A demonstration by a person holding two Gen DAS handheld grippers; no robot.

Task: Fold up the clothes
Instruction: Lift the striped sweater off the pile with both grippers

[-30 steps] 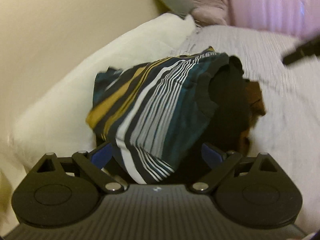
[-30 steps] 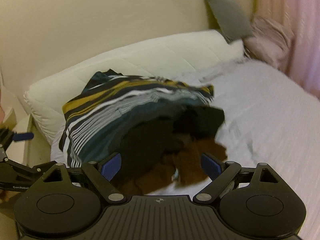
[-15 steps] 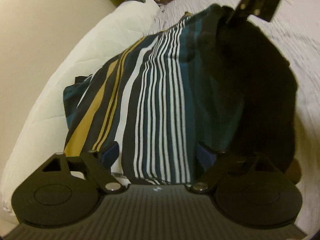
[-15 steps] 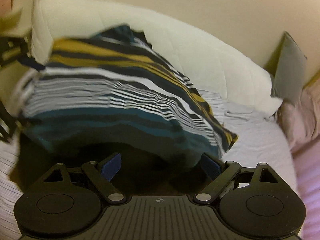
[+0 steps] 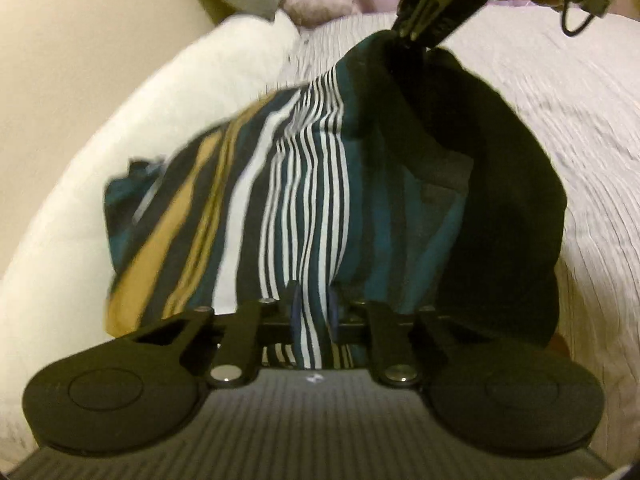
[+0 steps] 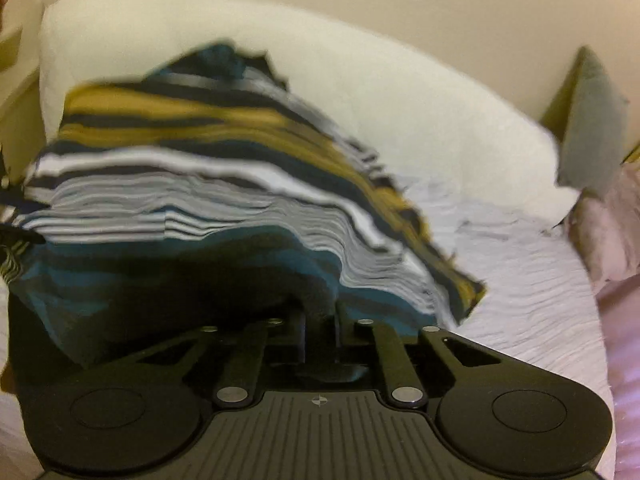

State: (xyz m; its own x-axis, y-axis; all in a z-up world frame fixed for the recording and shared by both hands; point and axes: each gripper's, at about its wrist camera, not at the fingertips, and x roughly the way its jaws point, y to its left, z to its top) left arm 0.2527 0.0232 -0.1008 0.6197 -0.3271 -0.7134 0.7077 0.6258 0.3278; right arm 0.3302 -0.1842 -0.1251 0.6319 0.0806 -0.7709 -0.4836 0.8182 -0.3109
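Step in hand, as I read it: taking hold of the striped garment (image 5: 304,184) at two points so it can be lifted off the heap and spread. Left gripper (image 5: 312,312) jaws closing, a pinch of striped cloth between the pads and pressed there. Right gripper (image 6: 320,320) jaws closing too, on a dark fold at the garment's other end; from the left wrist view it shows at the top edge, gripping a bunched dark peak (image 5: 408,36). To do this well: hold both pinches firm, raise the two hands evenly, then draw them apart so the cloth hangs flat, not twisted. A risk, I judge, is catching the black garment (image 5: 500,200) lying just beside the striped one, partly under it. Striped garment: teal, navy, white and mustard bands, soft knit, crumpled. It lies on the grey bedspread (image 5: 580,140), leaning against the white pillow (image 6: 360,92) behind it. Frames blurred; edges uncertain.
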